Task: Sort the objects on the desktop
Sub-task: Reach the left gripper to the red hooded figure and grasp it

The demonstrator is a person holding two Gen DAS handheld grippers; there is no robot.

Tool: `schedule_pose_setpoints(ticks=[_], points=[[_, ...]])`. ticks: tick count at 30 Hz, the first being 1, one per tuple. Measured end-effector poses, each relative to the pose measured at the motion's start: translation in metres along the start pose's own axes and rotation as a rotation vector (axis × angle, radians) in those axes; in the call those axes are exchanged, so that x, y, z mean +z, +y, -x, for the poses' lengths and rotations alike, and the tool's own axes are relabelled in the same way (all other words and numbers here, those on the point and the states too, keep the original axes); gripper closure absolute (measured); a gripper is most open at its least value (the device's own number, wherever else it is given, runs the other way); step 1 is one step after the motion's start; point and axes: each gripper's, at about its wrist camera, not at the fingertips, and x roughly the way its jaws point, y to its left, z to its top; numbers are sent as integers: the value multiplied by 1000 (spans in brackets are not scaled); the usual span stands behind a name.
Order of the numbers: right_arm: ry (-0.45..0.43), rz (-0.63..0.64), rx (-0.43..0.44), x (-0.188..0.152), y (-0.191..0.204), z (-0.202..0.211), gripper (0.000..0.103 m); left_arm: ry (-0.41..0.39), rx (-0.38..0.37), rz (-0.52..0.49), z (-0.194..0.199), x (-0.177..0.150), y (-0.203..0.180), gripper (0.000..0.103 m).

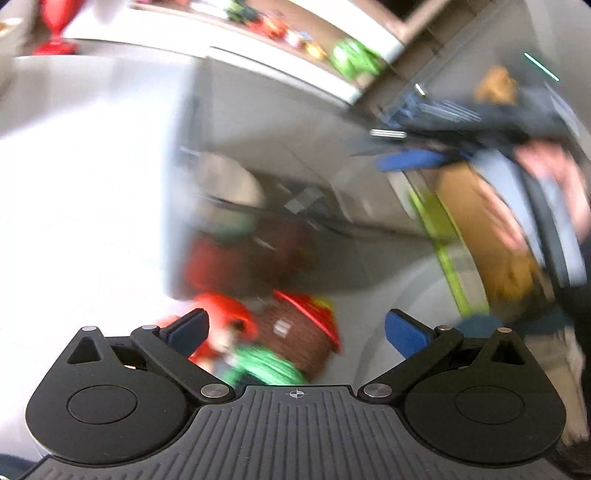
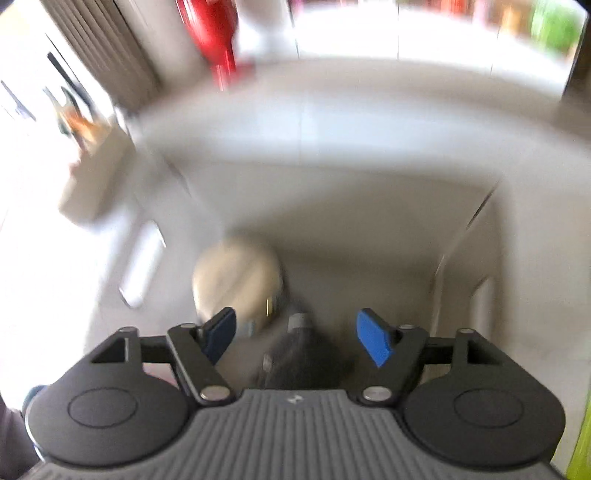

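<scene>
Right wrist view first: the right gripper (image 2: 301, 338) has its jaws spread wide with nothing pinched. Just below and between the blue pads (image 2: 373, 341) sits a dark cone-ish object (image 2: 303, 360) with a grey tip, too blurry to name, and it looks loose rather than gripped. A little past the left pad is a round beige thing (image 2: 238, 280), maybe a lid or a bowl, can't say which. Both seem to lie inside a pale open bin (image 2: 461, 258) whose walls rise ahead and to the right of the jaws. Further out to the left there's a white box (image 2: 96, 177), and way up ahead a red vase-like thing (image 2: 218, 33).

Over on the left wrist view, the left gripper (image 1: 295, 332) is also wide open and empty. Right under the jaws is a heap of toys: a red plush bit (image 1: 229, 314) touching the left pad's side of the frame, a brown knitted piece with a red brim (image 1: 299, 332), and something green (image 1: 266, 363) closest to the gripper body. Beyond them sits a dark red blob (image 1: 236, 258), all of it smeared. Off to the right you can see the other gripper (image 1: 424, 147) in a person's hand (image 1: 554, 177).

My read: a couple of items look already binned, but that toy pile near the left jaws isn't sorted yet, so I'd call it partway, with a good bit left.
</scene>
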Motion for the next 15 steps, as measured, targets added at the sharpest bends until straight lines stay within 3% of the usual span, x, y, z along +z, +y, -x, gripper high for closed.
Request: schedule_pose_setpoints(ticks=[4,7,11,13,15], points=[[-435,131,37,-62,-7,87,4,-64,151,-89,0,-9,11,0],[-564,108,121,-108,-26,125,0,-80,297,-273,-11,-19,-3,0],[-468,46,225,-149,-53,121,0,-30,440,-470,-33,-25,-26,0],[-397,4,254,-153,-77,109,0,6,526,-560,-47,-26,-33,0],[-338,-49,276,-165,-94,98,0,67,504,-594,-55,-27,-37,0]])
